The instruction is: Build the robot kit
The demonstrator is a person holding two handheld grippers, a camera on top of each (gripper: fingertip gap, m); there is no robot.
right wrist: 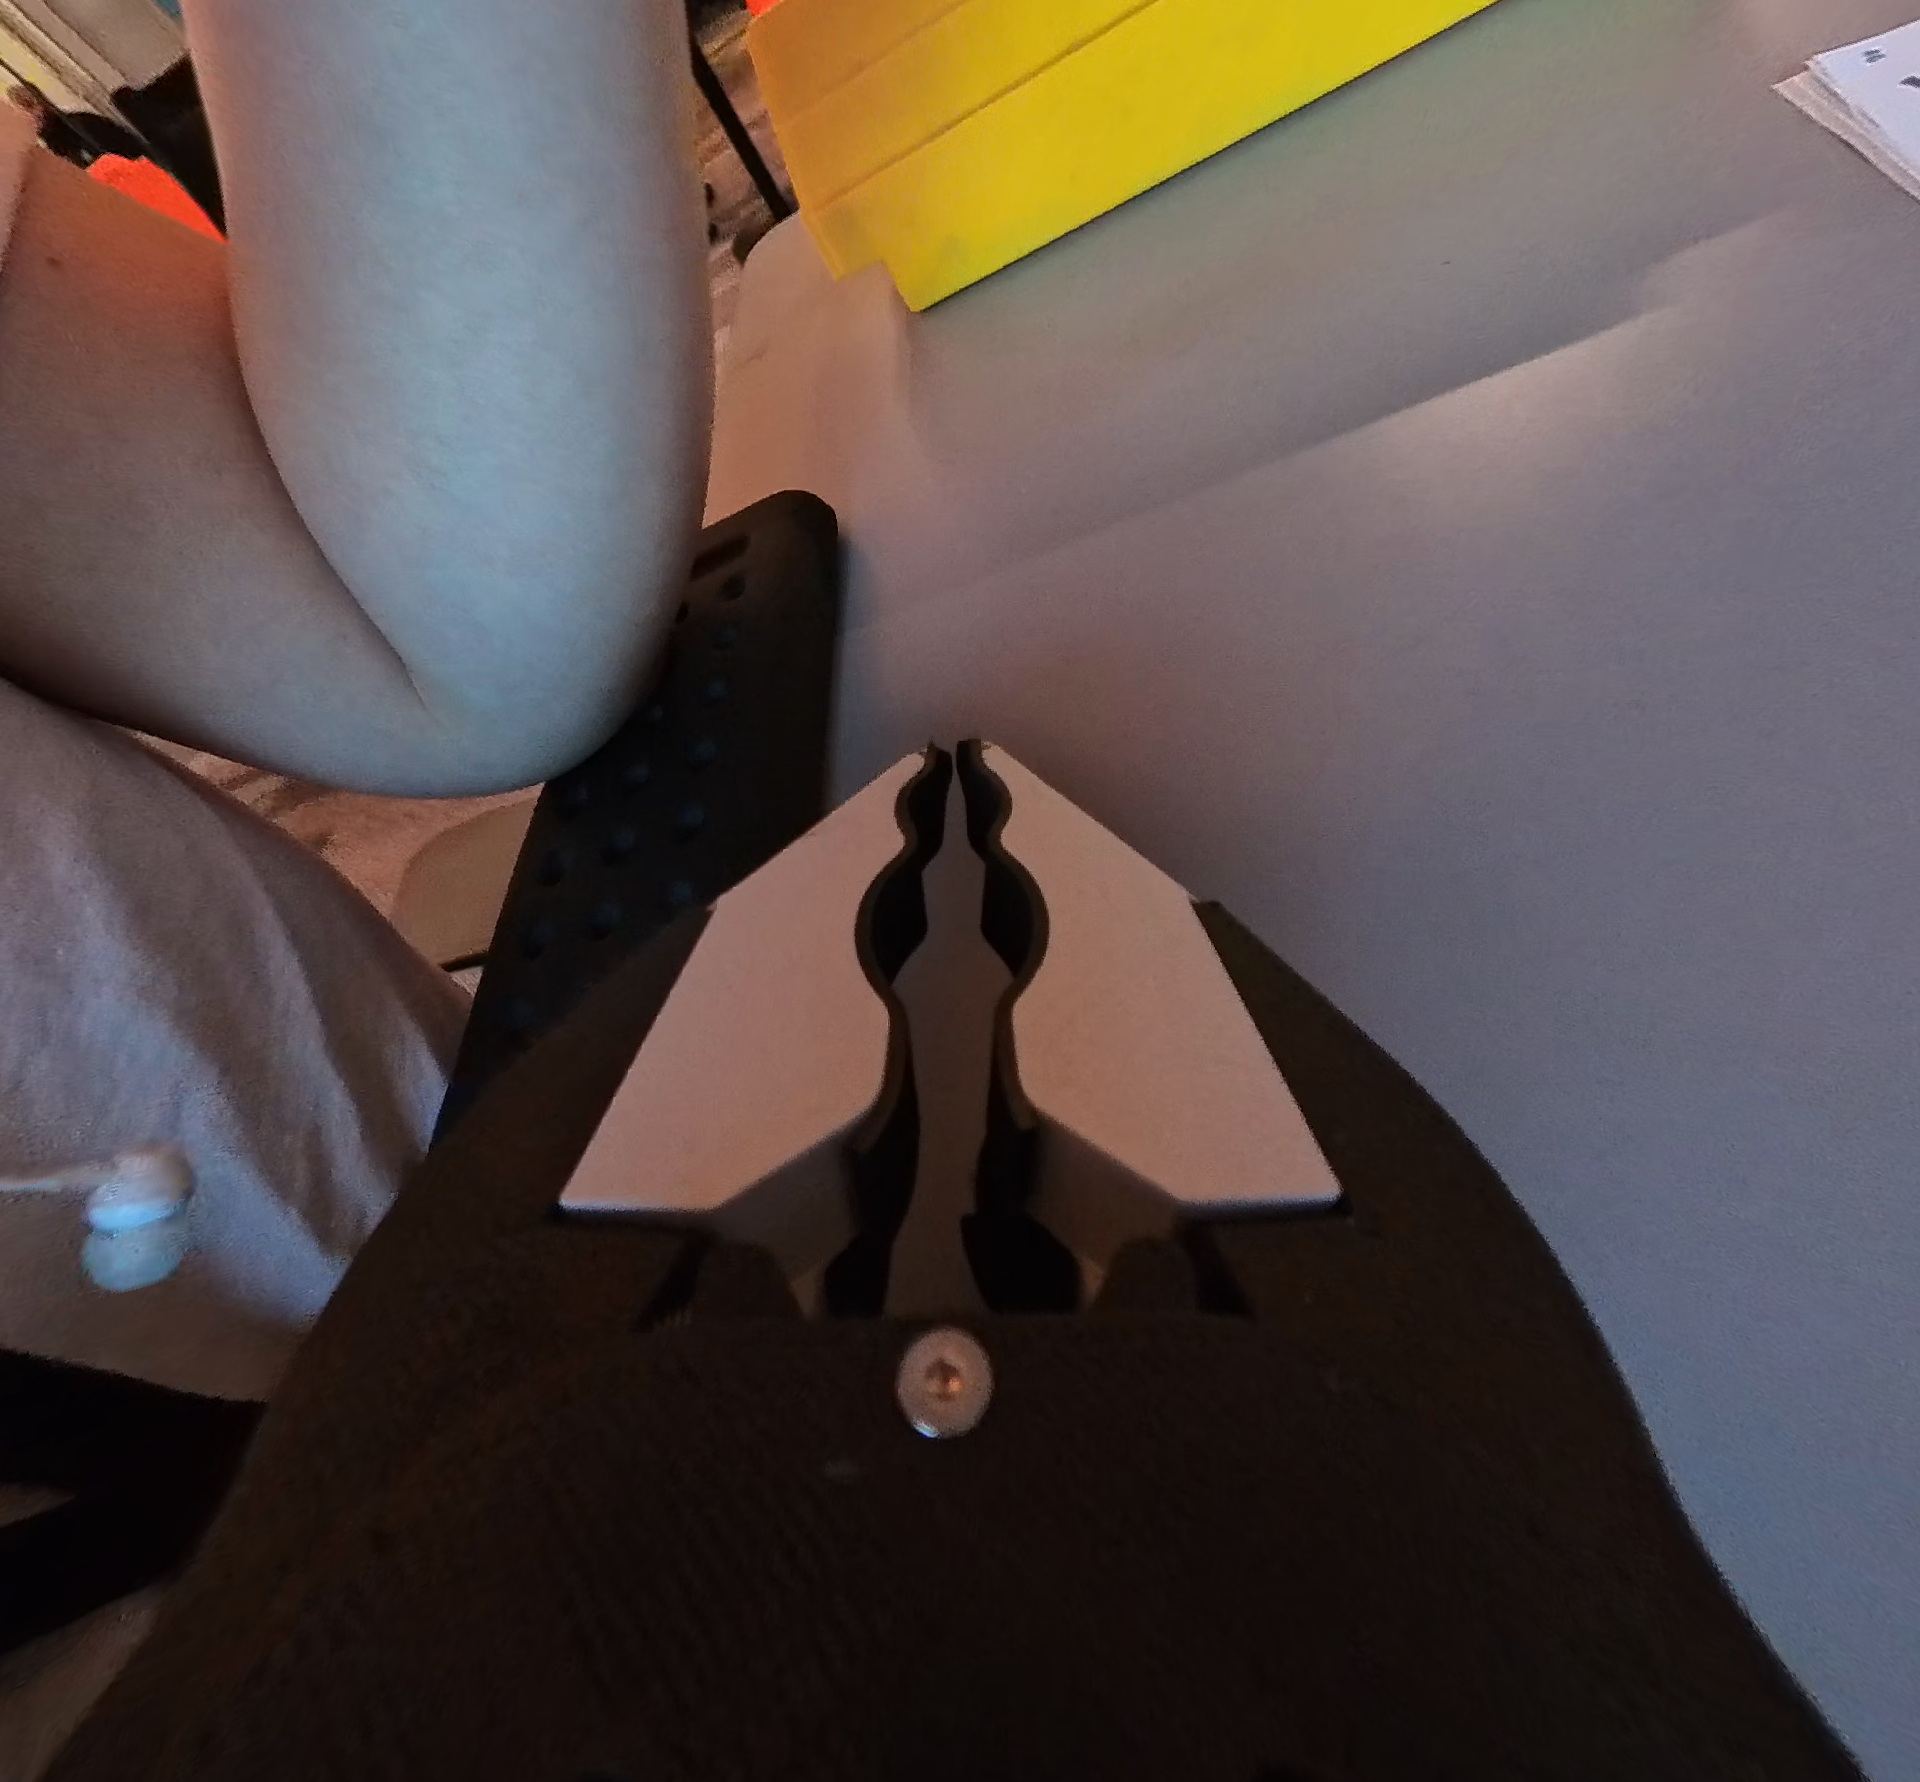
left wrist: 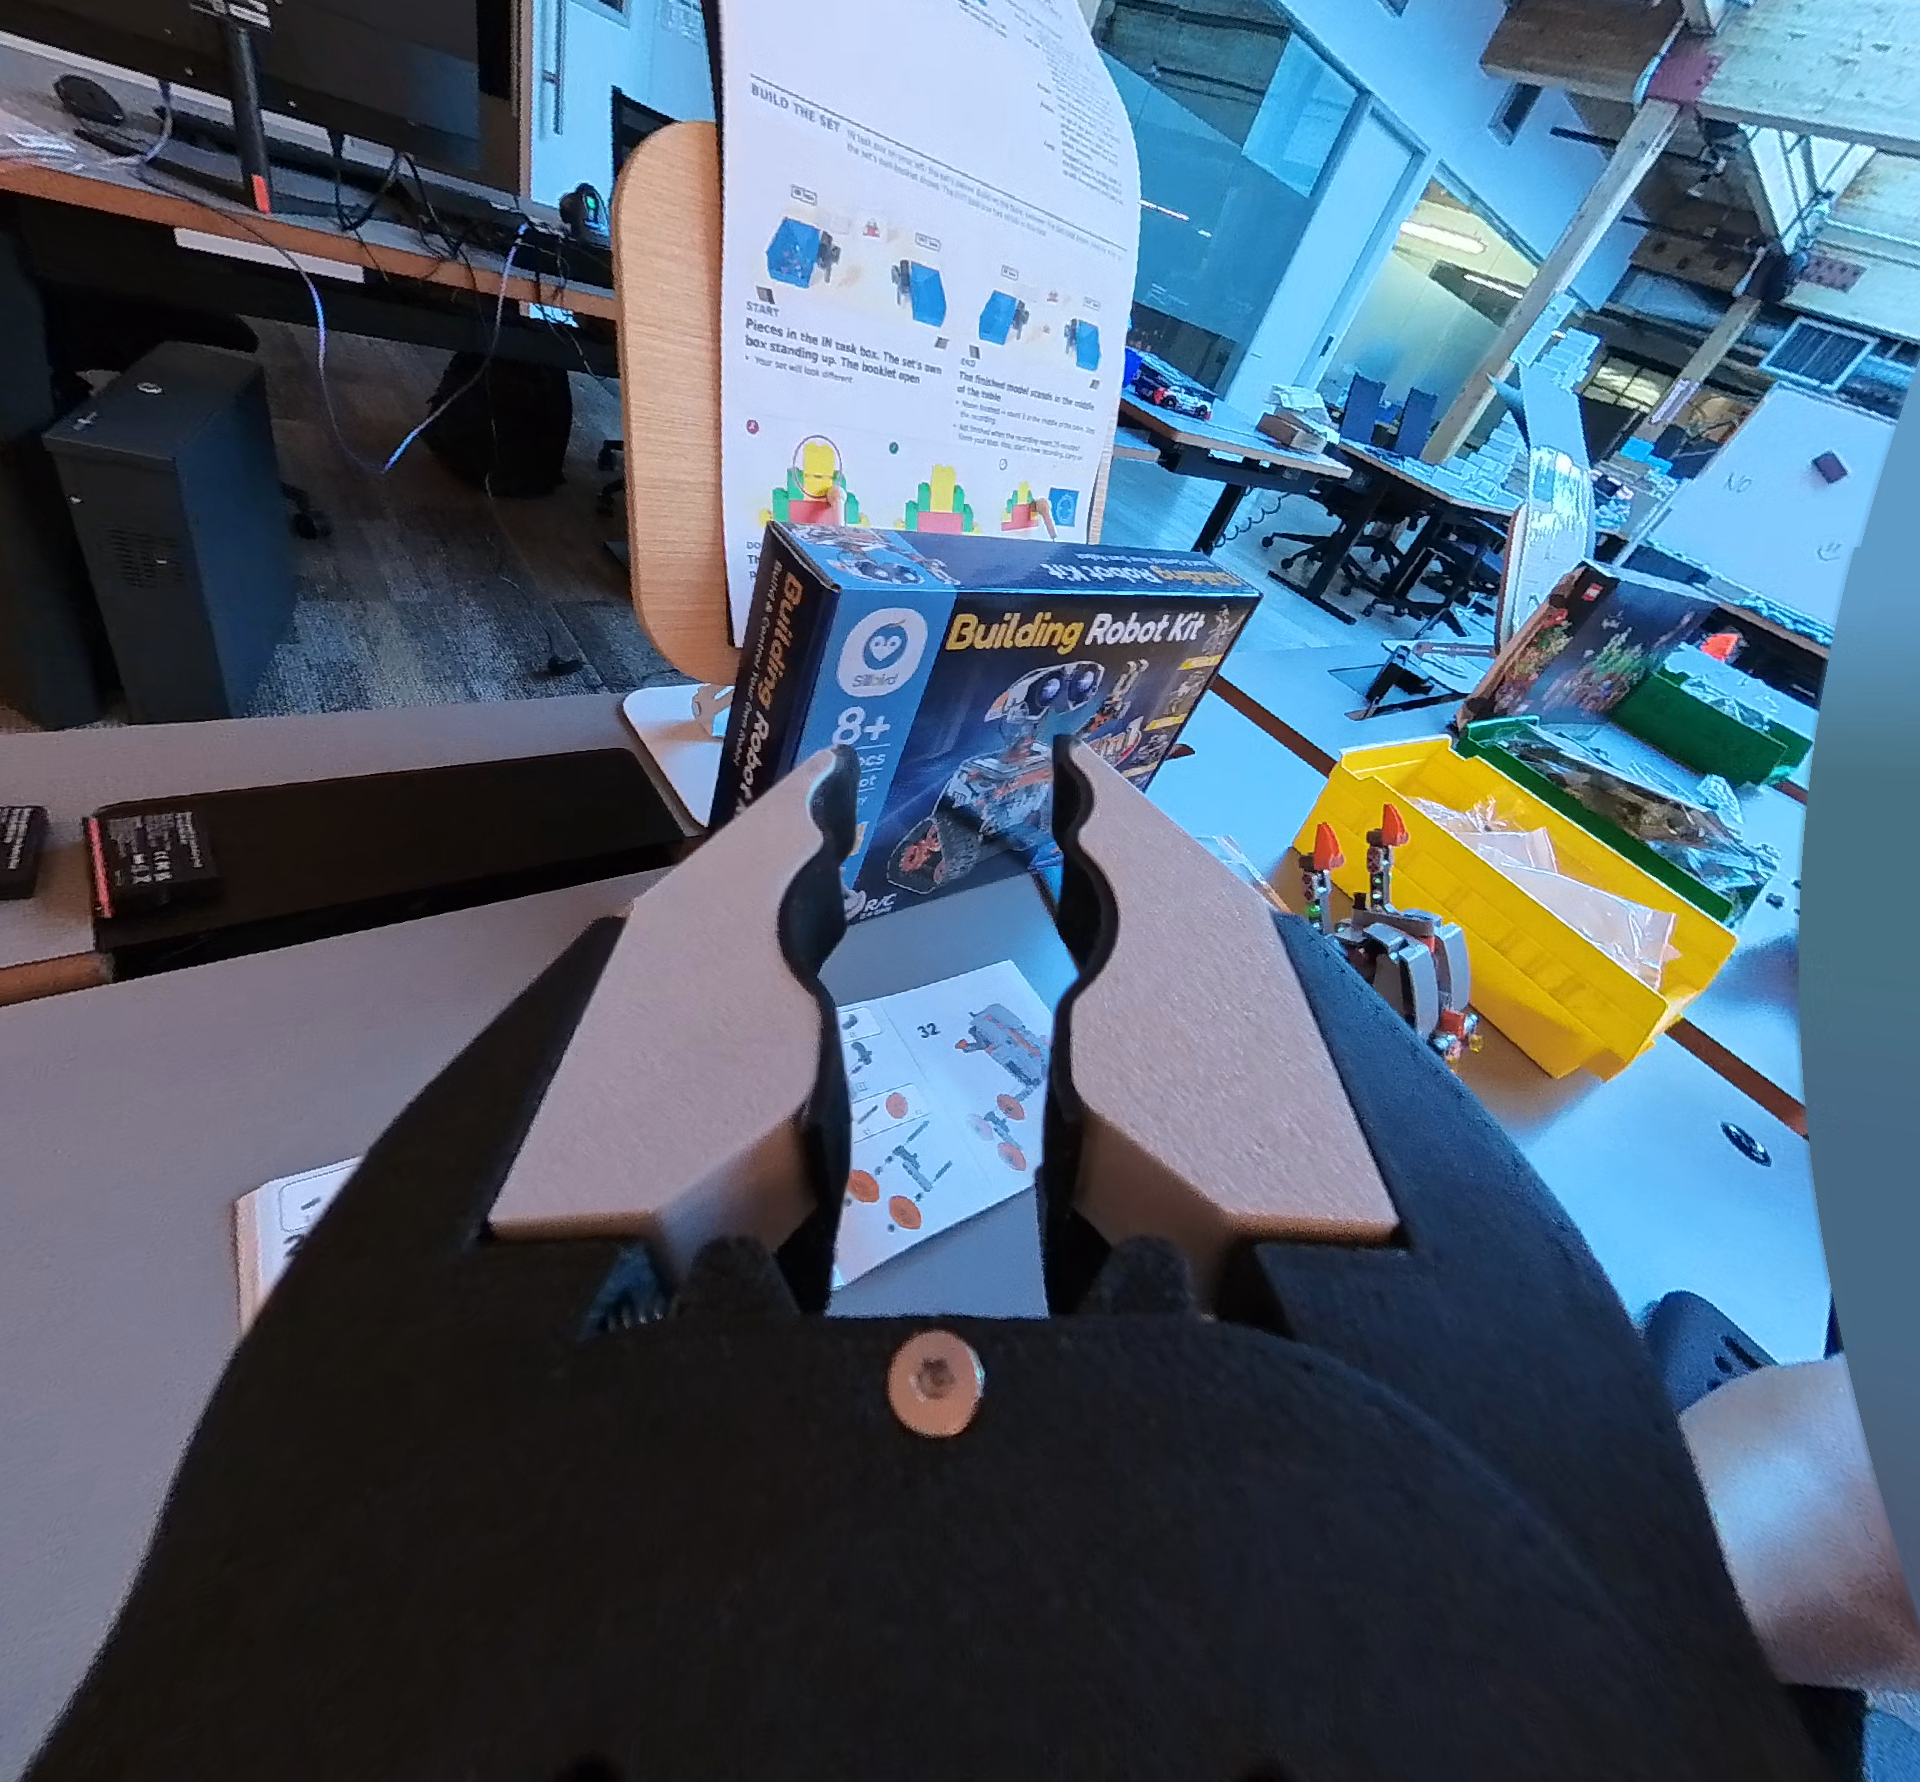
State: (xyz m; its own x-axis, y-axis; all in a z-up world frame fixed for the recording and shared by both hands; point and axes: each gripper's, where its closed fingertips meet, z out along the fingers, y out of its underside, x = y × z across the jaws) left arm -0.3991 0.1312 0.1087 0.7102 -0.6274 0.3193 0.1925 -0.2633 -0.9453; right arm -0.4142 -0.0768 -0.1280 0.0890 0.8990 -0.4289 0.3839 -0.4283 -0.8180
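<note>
Above the desk, the left gripper hangs wide and empty over an open booklet, facing a kit box; the right gripper, pinched nearly closed on nothing, hovers near a yellow bin.

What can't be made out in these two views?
- Left wrist view: open left gripper covers much of the booklet and the blue box front.
- Right wrist view: a person's arm hides the yellow bin side; the frame's top edge cuts off its contents.
</note>
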